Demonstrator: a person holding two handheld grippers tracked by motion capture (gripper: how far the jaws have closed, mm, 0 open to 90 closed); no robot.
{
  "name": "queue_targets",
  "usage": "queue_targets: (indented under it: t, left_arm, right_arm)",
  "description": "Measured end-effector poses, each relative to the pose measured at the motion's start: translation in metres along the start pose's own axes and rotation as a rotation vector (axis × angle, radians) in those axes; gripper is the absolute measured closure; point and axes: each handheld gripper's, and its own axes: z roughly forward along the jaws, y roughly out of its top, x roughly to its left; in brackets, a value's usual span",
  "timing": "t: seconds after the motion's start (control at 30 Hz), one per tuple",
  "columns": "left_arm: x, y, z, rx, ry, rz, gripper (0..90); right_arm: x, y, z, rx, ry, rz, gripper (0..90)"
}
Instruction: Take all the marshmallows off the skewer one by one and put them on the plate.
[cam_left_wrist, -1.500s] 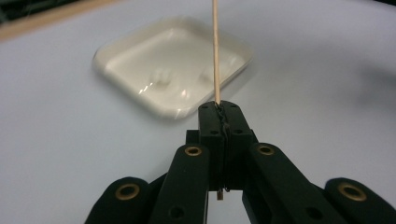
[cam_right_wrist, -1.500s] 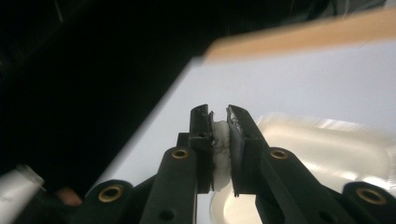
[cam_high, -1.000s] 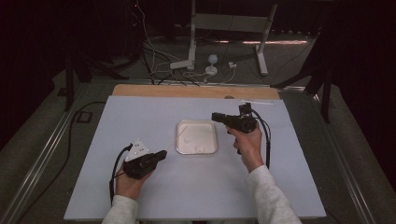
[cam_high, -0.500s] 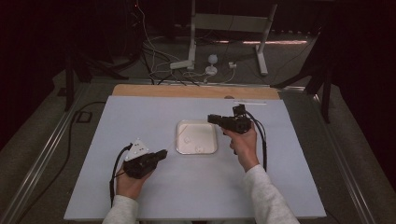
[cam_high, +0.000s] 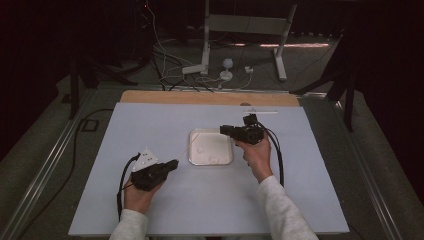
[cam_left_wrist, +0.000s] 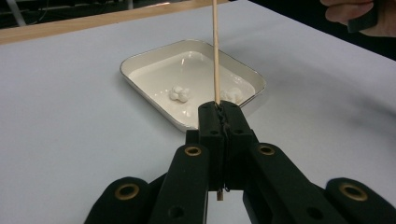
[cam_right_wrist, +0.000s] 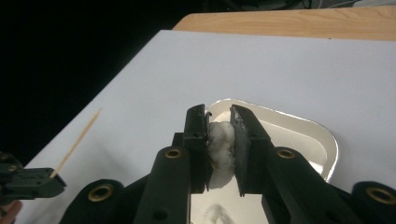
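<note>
- Left hand-held gripper (cam_left_wrist: 219, 121): clamped on wooden skewer (cam_left_wrist: 215, 51), slanting toward white tray (cam_high: 196, 156).
- Right hand-held gripper (cam_right_wrist: 219, 149): clamped on white lump (cam_right_wrist: 220, 150), above tray's right edge.
- Tray: mid-worktop (cam_high: 150, 125), two more lumps inside.

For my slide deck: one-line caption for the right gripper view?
Right gripper clamps a white lump above the tray; farther off, the left gripper holds a skewer.

1. Your wooden skewer (cam_left_wrist: 215, 51) is thin, pale and straight, pinched at its lower end, slanting up over the tray's near-left corner.
2. Your white marshmallow (cam_right_wrist: 220, 151) is soft, lumpy, squeezed at both sides, above the tray's right edge.
</note>
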Motion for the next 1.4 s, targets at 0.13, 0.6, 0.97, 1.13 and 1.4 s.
queue_targets:
  t: [0.13, 0.6, 0.97, 1.13, 1.4]
  left_arm:
    - [0.0, 0.0, 0.0, -0.001, 0.001, -0.001, 90.0]
    - [0.001, 0.001, -0.001, -0.006, 0.001, -0.008, 90.0]
    - [0.002, 0.001, -0.002, -0.006, 0.002, -0.008, 90.0]
    - [0.002, 0.001, -0.002, -0.007, 0.008, -0.011, 90.0]
    - [0.0, 0.001, -0.001, -0.008, 0.009, -0.021, 90.0]
  right_arm:
    - [-0.001, -0.002, 0.003, 0.005, -0.01, 0.003, 77.4]
    - [-0.007, -0.015, 0.018, 0.045, -0.072, -0.005, 76.3]
    - [-0.009, -0.022, 0.032, 0.076, -0.119, 0.01, 45.9]
    - [-0.014, -0.025, 0.033, 0.069, -0.06, 0.038, 27.4]
    - [-0.002, -0.026, 0.026, 0.043, -0.058, -0.041, 14.0]
